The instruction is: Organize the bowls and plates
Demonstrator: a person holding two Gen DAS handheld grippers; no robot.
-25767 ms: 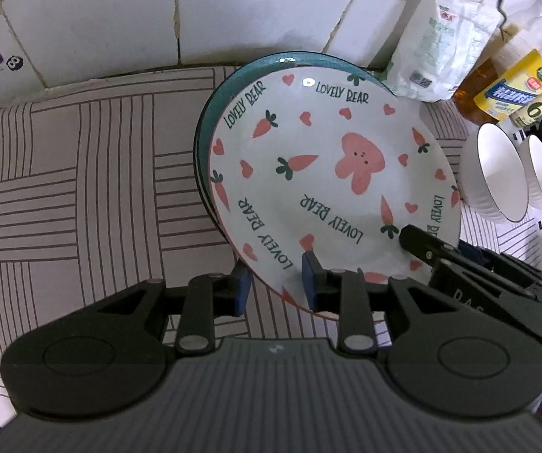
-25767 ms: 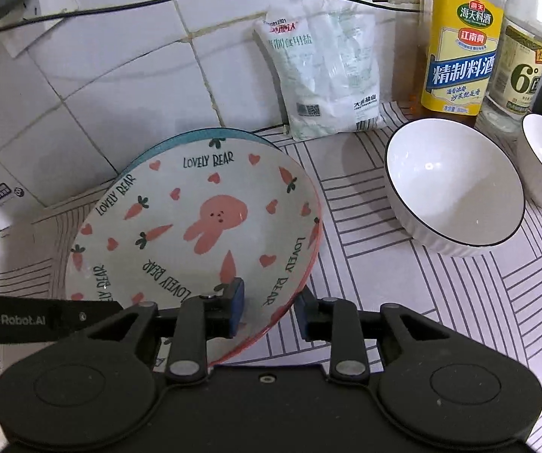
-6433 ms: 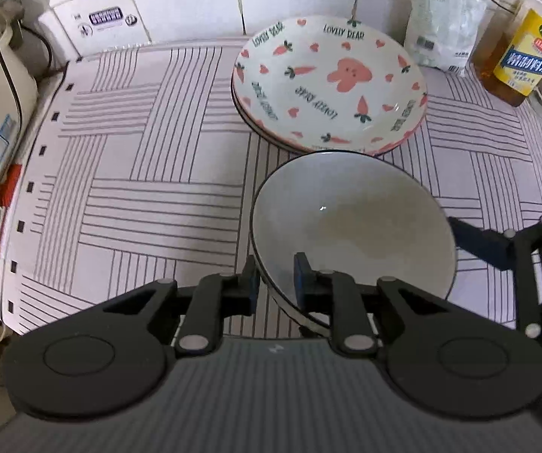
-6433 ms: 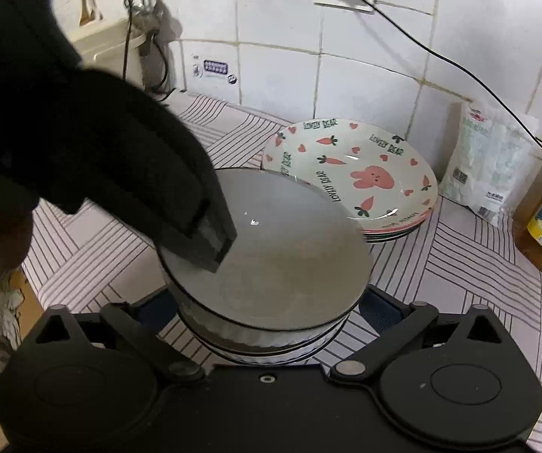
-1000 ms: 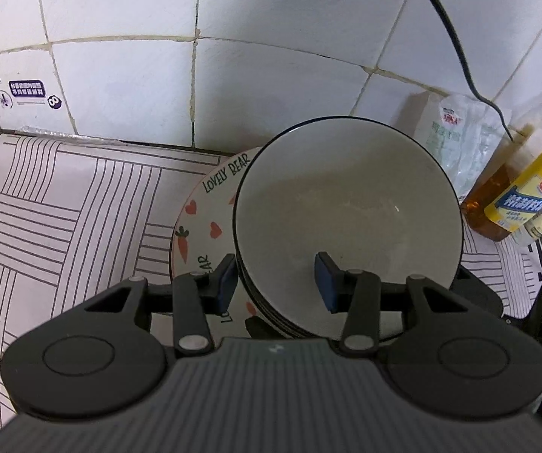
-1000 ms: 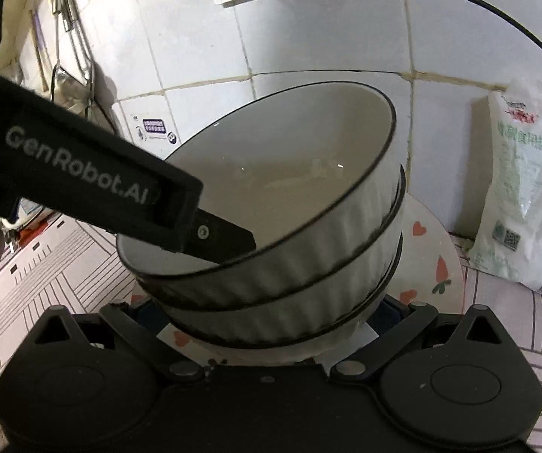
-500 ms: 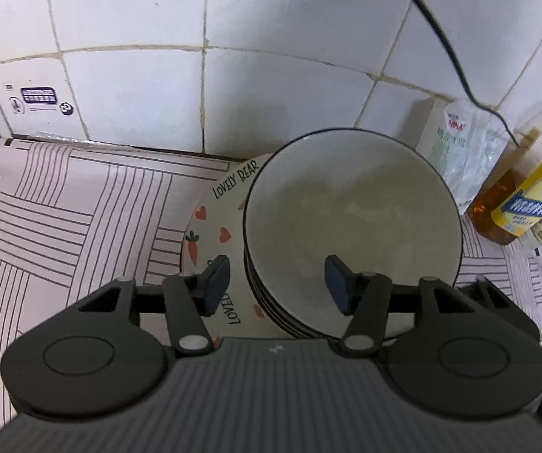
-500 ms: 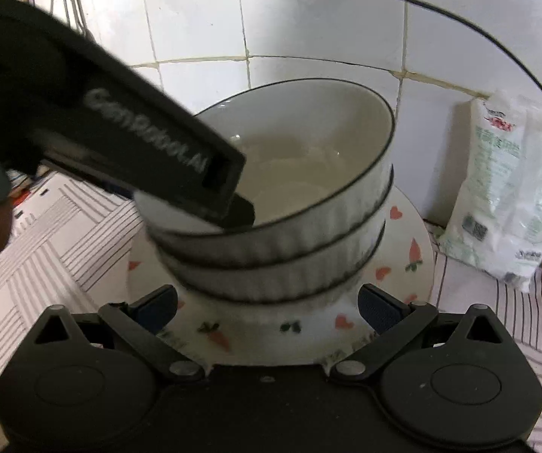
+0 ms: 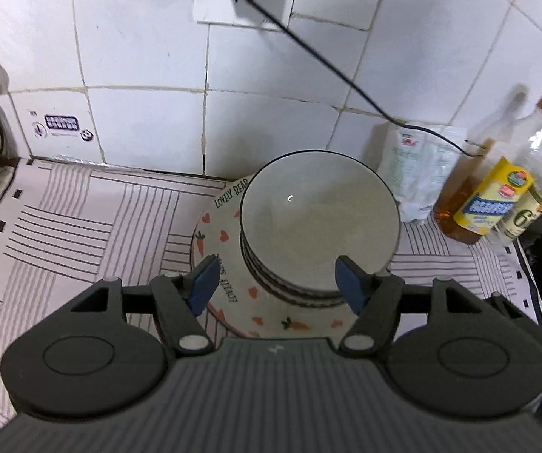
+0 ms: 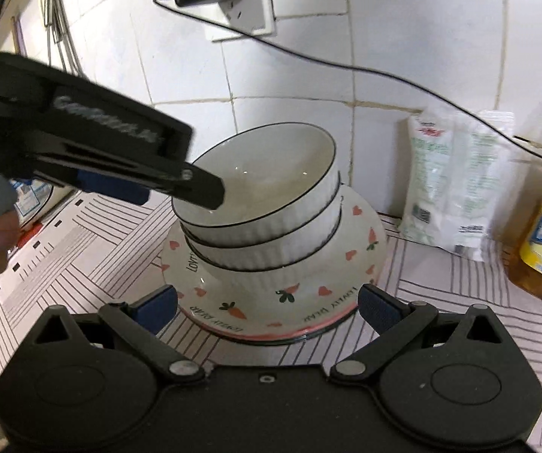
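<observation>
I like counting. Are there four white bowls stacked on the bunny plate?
No, three white bowls sit stacked on the plate.

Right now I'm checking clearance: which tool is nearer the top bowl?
Left. The left tool hangs open above the top bowl, one finger over its rim. The right tool is open lower down, at the plates, clear of the bowls.

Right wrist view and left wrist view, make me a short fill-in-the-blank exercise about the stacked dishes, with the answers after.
1. The white ribbed bowls are nested and sit on the ____-patterned plates.
2. The left gripper has its jaws ____, gripping nothing.
3. The right gripper has its jaws ____ too.
4. A black cord runs up to the ____ on the tiled wall.

Answers: carrot; open; open; socket
</observation>
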